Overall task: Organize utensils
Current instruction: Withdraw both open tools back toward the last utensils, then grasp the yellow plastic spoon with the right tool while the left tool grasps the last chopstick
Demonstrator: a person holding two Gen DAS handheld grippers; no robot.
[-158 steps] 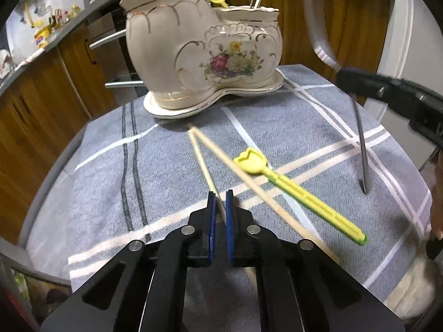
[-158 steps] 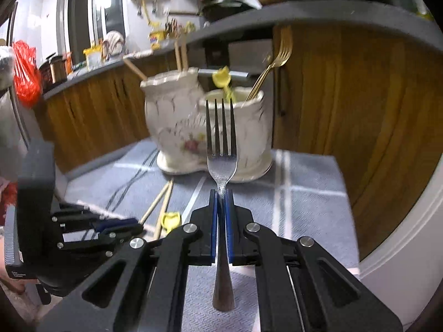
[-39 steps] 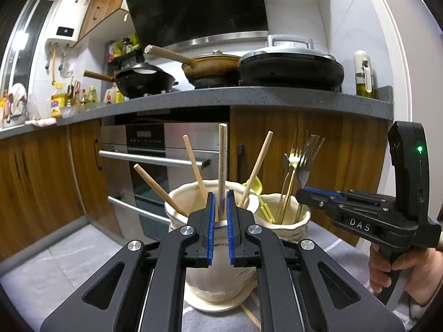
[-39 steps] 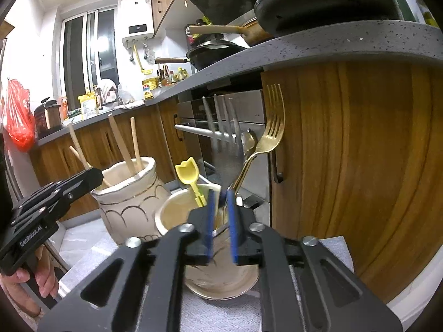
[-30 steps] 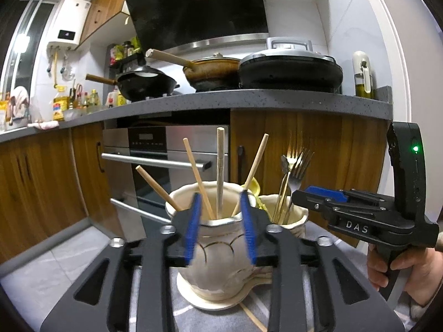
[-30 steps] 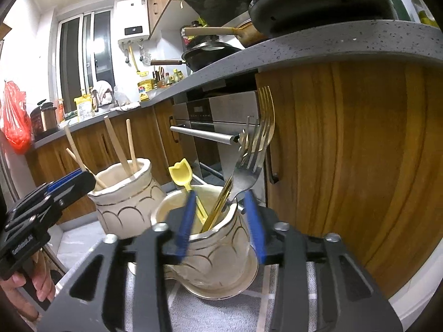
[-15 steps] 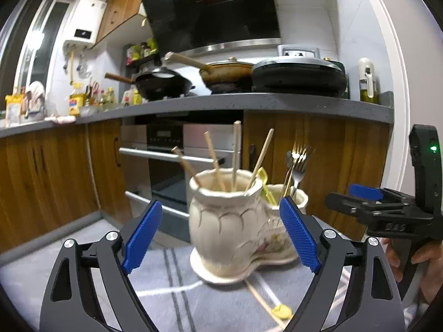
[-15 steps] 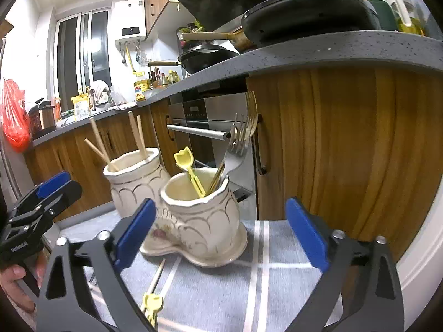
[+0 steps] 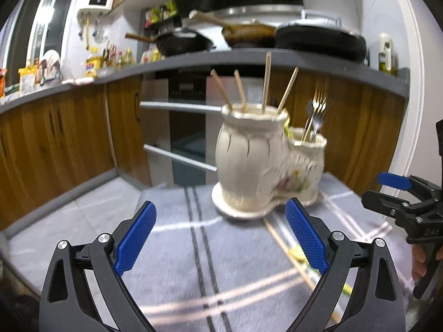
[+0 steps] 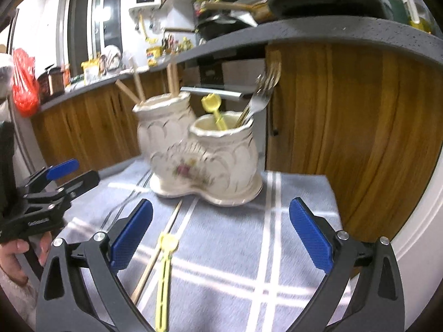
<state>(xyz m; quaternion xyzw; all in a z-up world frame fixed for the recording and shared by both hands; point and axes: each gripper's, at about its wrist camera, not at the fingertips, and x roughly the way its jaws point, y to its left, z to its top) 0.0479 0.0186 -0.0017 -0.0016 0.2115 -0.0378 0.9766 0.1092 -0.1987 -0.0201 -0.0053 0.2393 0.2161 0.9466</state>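
A cream double utensil holder (image 9: 265, 163) (image 10: 202, 155) stands on the grey checked cloth (image 9: 171, 254). Its tall pot holds several chopsticks (image 9: 266, 83); its short pot holds forks (image 9: 315, 119) (image 10: 260, 96) and a yellow utensil (image 10: 214, 110). One chopstick (image 10: 157, 251) (image 9: 288, 251) and a yellow utensil (image 10: 164, 276) (image 9: 301, 257) lie on the cloth in front. My left gripper (image 9: 218, 239) is open and empty, in front of the holder. My right gripper (image 10: 220, 238) is open and empty above the loose utensils.
Wooden cabinets (image 9: 55, 144) and an oven (image 9: 188, 127) stand behind the table under a grey counter with pans (image 9: 249, 31). The cloth's right edge (image 10: 332, 193) lies close to a white wall (image 10: 420, 221).
Both grippers let go of their utensils, a chopstick in the tall pot and a fork in the short pot, opened wide, then drew back and lower from the holder.
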